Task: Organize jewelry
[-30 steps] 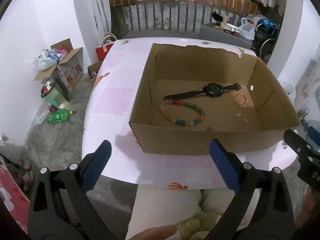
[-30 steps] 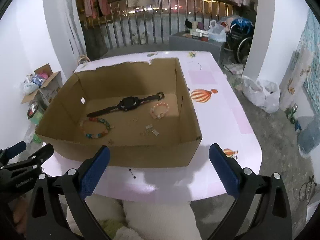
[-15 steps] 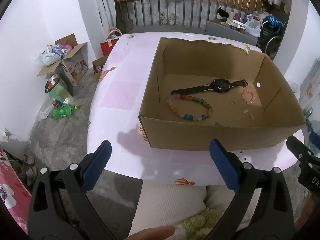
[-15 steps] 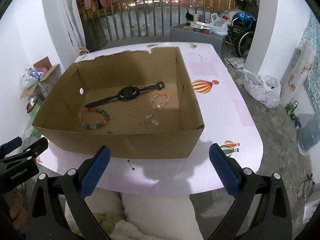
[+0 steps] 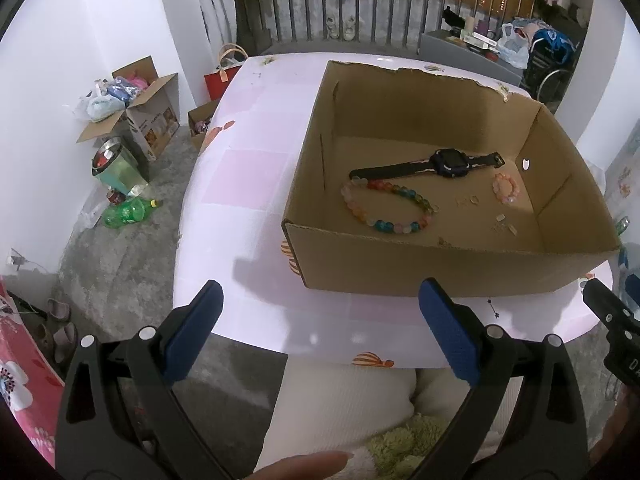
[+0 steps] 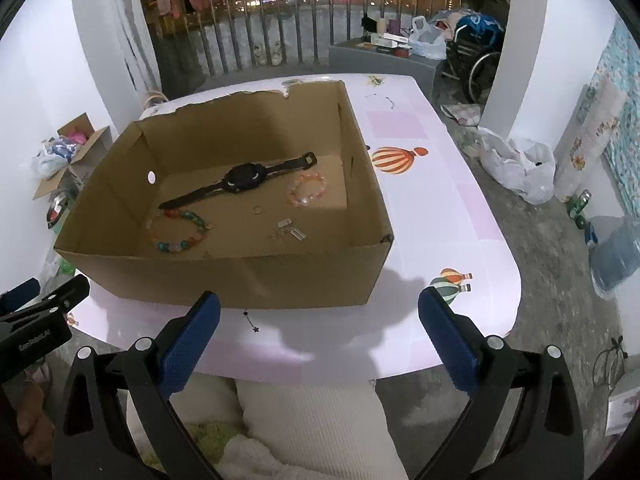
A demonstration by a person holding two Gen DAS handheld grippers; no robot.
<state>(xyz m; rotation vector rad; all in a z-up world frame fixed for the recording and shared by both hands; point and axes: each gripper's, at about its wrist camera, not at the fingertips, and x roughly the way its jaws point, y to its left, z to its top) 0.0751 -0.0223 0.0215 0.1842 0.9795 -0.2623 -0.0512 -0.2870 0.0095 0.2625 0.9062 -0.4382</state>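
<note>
In the left wrist view, the left gripper [image 5: 320, 330] is spread wide and empty before the table's near edge; the watch [image 5: 450, 163] and colourful bead bracelet [image 5: 386, 206] lie inside the cardboard box [image 5: 440, 268]. In the right wrist view, the right gripper [image 6: 320, 338] is also apart, holding nothing; the small pink bracelet [image 6: 306, 189] lies in the box just right of the watch.

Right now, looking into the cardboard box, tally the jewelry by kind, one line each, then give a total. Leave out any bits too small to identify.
Watch: 1
Multicoloured bead bracelet: 1
Pink bead bracelet: 1
Small ring: 1
Total: 4, all lying on the floor of the cardboard box; the tiny metal pieces are too small to count.
</note>
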